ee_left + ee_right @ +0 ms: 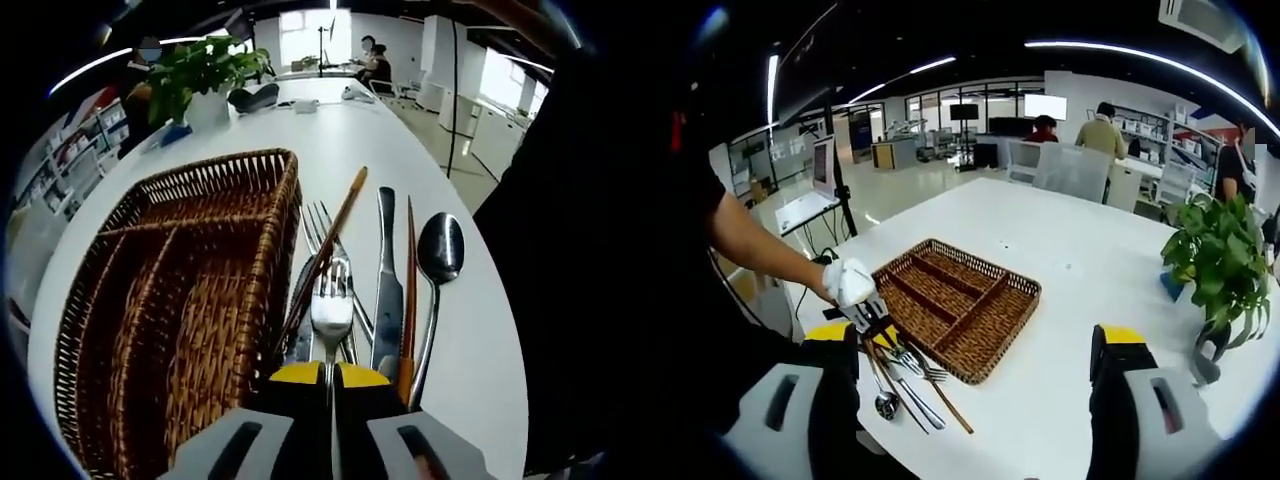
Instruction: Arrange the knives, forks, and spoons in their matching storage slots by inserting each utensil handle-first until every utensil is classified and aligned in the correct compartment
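Right beside the wicker tray (200, 290), on the white table (400, 150), the cutlery sits in a loose pile: a couple of forks (333, 290), a knife (386, 280), a spoon (438, 255) and two chopsticks (330, 255), the chopsticks crossing over the rest. So nothing's been sorted yet, and the tray's compartments look bare from what shows.

The left gripper (331, 372) has its yellow-tipped jaws pressed together on the stem of a fork, tines pointing away from the camera. Grabbing it by the handle end probably makes sense here since the task wants handle-first insertion, though it'll likely need a turn to feed it in that way.

From the right gripper view you can see a gloved hand (847, 282) working that left gripper over the pile (905, 375) at the tray's near corner (975, 375). The right gripper (975, 350) hangs well back with jaws wide apart, holding nothing, probably just waiting its turn or staying out of the way. A potted plant (1218, 262) stands off toward the table's edge, well apart from the action.
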{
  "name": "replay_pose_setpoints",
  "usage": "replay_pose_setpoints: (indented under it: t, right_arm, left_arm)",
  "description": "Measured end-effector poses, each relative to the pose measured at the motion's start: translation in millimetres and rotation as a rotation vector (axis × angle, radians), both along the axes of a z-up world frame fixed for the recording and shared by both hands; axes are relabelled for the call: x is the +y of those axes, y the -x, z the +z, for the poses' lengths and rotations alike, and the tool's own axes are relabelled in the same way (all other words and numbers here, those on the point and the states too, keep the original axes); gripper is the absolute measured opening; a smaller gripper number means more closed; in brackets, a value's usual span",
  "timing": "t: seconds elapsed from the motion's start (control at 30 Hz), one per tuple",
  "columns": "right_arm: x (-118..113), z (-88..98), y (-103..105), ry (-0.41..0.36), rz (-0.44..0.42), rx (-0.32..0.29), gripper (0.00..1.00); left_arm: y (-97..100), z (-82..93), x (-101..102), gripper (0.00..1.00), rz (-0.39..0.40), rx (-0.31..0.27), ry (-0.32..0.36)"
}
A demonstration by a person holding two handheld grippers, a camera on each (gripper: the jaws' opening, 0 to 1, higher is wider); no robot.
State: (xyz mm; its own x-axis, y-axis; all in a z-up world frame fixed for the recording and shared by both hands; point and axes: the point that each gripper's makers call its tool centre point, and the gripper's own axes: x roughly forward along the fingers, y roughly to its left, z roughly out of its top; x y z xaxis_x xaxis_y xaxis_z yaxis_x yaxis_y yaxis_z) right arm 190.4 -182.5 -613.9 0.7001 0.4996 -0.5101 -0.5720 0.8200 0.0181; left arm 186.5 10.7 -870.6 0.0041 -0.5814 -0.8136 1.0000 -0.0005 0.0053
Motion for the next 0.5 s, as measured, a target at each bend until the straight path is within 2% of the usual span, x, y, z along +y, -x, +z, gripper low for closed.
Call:
replay_pose_setpoints:
  t: [0.27, 0.4, 0.5]
  right_arm:
    - [-1.0, -4.8, 1.4, 0.004, -0.002, 0.012, 0.98]
    - [-1.3, -4.9, 0.7, 0.005, -0.001, 0.011, 0.98]
    - [-1.8, -3.7, 0.0, 0.005, -0.002, 0.007, 0.98]
  left_arm:
    - [2.7, -0.3, -1.7, 0.02, -0.018, 0.004, 0.057]
    - [1.1, -0.6, -2.5, 0.01, 0.001, 0.001, 0.050]
    - [4.4, 0.7, -3.5, 0.00, -0.027, 0.002, 0.046]
